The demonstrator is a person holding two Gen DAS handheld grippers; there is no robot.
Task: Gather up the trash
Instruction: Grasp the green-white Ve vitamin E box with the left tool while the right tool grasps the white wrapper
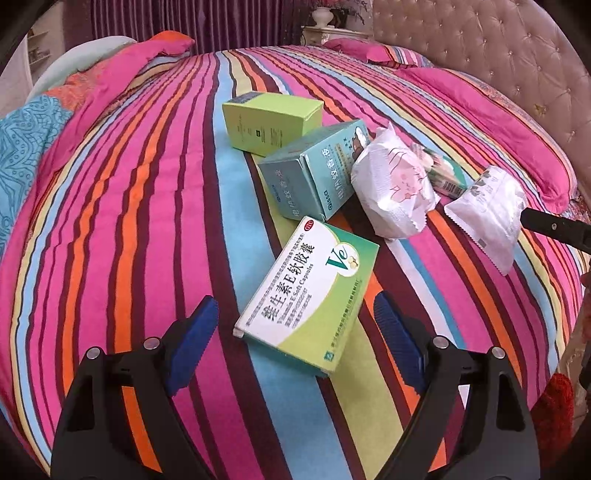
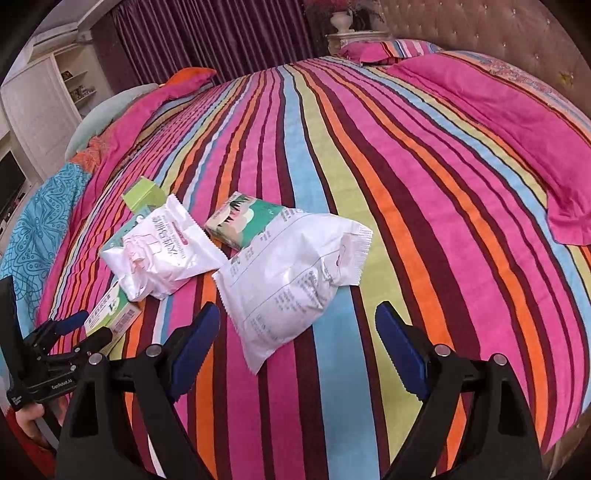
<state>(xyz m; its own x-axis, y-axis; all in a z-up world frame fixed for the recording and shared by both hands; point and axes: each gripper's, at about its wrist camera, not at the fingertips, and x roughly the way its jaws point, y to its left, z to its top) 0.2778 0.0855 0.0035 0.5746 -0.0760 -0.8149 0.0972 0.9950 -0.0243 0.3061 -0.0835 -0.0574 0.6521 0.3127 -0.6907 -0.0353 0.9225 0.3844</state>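
Note:
Trash lies in a cluster on the striped bedspread (image 1: 147,221). A white and green vitamin E box (image 1: 314,291) lies flat with its near end between the spread blue pads of my open left gripper (image 1: 297,328), and neither pad touches it. Beyond it lie a teal box (image 1: 310,173), a lime green box (image 1: 269,122) and a white wrapper with pink print (image 1: 391,188). My right gripper (image 2: 299,332) is open just short of a larger white wrapper (image 2: 291,273). A green tissue pack (image 2: 243,218) lies behind that wrapper.
Pink pillows (image 2: 498,122) lie at the right by the tufted headboard (image 1: 498,55). A blue patterned blanket (image 2: 40,225) is bunched at the left bed edge. Purple curtains (image 2: 221,33), a nightstand with a vase (image 2: 341,22) and a white cabinet (image 2: 37,103) stand beyond the bed.

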